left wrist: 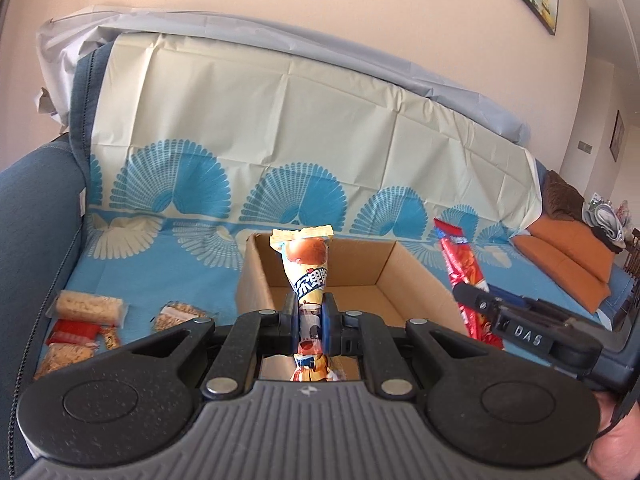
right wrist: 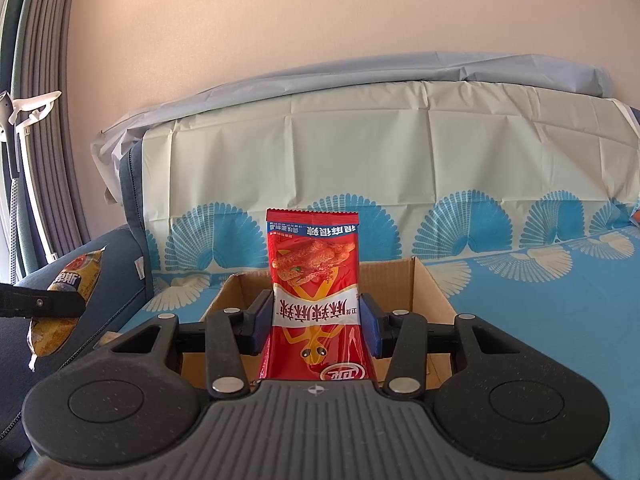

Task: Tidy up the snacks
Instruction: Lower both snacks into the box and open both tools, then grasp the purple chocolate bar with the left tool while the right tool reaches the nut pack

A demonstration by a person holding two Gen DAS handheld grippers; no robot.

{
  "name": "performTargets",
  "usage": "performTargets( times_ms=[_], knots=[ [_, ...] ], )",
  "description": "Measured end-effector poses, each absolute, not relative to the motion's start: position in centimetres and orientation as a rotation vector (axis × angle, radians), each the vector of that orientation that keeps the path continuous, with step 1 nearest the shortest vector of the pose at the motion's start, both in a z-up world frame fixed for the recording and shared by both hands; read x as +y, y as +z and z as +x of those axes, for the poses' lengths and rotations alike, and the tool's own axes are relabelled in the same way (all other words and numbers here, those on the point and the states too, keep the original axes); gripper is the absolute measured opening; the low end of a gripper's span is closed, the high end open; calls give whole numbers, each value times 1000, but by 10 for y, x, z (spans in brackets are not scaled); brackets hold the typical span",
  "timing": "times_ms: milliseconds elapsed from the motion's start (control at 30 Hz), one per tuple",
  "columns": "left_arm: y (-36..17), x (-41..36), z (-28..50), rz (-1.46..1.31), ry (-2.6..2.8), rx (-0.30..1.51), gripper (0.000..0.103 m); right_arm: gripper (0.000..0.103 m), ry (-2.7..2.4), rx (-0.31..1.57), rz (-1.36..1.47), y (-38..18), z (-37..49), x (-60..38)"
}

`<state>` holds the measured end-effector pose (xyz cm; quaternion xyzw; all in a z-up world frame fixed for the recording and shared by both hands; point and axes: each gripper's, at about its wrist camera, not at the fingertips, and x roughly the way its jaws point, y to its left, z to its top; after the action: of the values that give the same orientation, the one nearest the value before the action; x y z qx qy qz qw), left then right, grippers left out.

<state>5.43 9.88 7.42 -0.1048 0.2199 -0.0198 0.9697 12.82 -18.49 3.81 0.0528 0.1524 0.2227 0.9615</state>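
While both claws hold a packet above the box, the stock reads as follows.

Left claw (left wrist: 310, 318): pinched almost shut on the yellow snack packet (left wrist: 306, 268), gripped at its middle so the wrapper crumples to a narrow waist.

Right claw (right wrist: 316, 320): part-closed across the red snack packet (right wrist: 314, 280), pads pressing its two side edges.

Location: both packets hang over the open cardboard box (left wrist: 404, 276), which sits on the sofa's blue patterned cover (left wrist: 160, 272).

Handling, judged: light, soft, crinkly film; slippery; contents probably crushable. A hold at mid-body or on the sealed end seam looks best, with gentle pressure.

Count, held: two packets, one per claw.

Count, loose snacks (left wrist: 80, 328) on the cover left of the box: about five small packets; overlap makes this uncertain.

Count, boxes: one, its visible floor bare.
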Motion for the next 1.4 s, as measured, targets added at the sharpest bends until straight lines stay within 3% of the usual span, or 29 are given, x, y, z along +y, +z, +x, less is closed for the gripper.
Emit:
performTargets(
  times_ms=[633, 700, 767, 900, 1000, 1233, 1400],
  knots=[
    [104, 37, 115, -166, -141, 421, 11, 49, 417, 326, 170, 37, 131, -189],
    [102, 35, 122, -158, -142, 461, 16, 55, 390, 325, 175, 37, 130, -187],
    [98, 35, 123, -147, -141, 485, 40, 69, 364, 320, 186, 37, 130, -188],
    [91, 47, 97, -122, -133, 436, 41, 72, 360, 328, 197, 37, 129, -187],
    [76, 70, 66, -121, -109, 398, 40, 72, 358, 321, 163, 37, 125, -180],
    [17, 151, 4, -82, -71, 446, 11, 72, 369, 290, 114, 40, 109, -160],
    [-28, 199, -5, 7, 29, 505, 10, 72, 387, 280, 69, 42, 102, -139]
  ],
)
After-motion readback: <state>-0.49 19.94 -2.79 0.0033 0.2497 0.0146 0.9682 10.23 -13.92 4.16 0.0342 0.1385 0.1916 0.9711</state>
